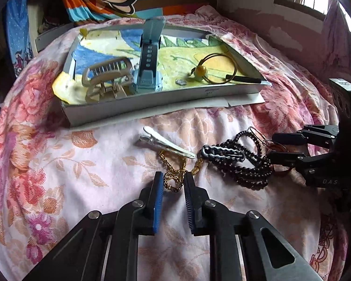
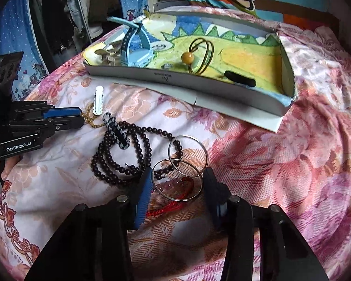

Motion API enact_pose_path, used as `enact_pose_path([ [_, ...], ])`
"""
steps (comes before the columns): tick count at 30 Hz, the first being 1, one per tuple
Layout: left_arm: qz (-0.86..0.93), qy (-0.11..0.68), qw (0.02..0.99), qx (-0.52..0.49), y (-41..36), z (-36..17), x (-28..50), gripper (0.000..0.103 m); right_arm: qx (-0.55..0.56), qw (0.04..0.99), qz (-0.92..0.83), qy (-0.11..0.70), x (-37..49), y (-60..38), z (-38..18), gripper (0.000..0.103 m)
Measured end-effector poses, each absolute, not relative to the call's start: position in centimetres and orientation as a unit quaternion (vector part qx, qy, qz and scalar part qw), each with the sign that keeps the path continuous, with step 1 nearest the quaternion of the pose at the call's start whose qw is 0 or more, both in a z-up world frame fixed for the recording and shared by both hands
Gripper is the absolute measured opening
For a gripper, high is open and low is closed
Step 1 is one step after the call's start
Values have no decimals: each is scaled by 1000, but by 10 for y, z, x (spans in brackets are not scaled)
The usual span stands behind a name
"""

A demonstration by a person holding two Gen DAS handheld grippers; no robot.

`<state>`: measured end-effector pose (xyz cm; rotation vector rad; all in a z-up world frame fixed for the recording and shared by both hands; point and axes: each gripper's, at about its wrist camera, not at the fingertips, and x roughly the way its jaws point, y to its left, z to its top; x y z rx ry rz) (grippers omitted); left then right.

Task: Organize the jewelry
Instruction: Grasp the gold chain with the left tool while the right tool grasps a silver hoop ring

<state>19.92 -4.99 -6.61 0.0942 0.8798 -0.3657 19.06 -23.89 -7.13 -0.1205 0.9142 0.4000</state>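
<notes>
**Both grippers angled down over loose jewelry on the bed**

A floral bedspread (image 1: 58, 164) covers the bed, and a shallow grey tray (image 1: 152, 103) lined with a painted picture rests on it. In the tray are a blue watch (image 1: 148, 68), a beige claw clip (image 1: 107, 75), a gold hoop with a yellow bead (image 1: 220, 69) and a black bar clip (image 2: 239, 79).

In front of the tray lie a dark bead necklace (image 2: 119, 157), a silver hair clip (image 1: 166, 145), a black-and-white barrette (image 2: 117, 131) and two silver rings (image 2: 187, 152).

The left gripper (image 1: 174, 182) tilts downward, its fingers nearly closed with a gold chain (image 1: 173, 178) between them; whether they pinch it, I cannot tell. The right gripper (image 2: 177, 182) also slopes down, its fingers partly open astride the nearer ring and a red beaded bracelet (image 2: 173, 189), not gripping.
</notes>
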Motion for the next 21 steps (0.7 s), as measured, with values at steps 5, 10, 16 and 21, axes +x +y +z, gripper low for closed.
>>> enact_pose_path([
  [5,-172,399,899,48,-49,-57,194,17,-70,887,188,417,186,-237,-62,39],
  [10,-165,378,910,41,-45,-49,190,16,-62,897,193,394,182,-240,-49,39],
  [16,-169,347,922,27,-41,-33,183,16,-51,906,197,371,179,-245,-36,39],
  [21,-165,339,926,17,-36,-28,182,16,-48,910,201,359,176,-245,-30,39],
])
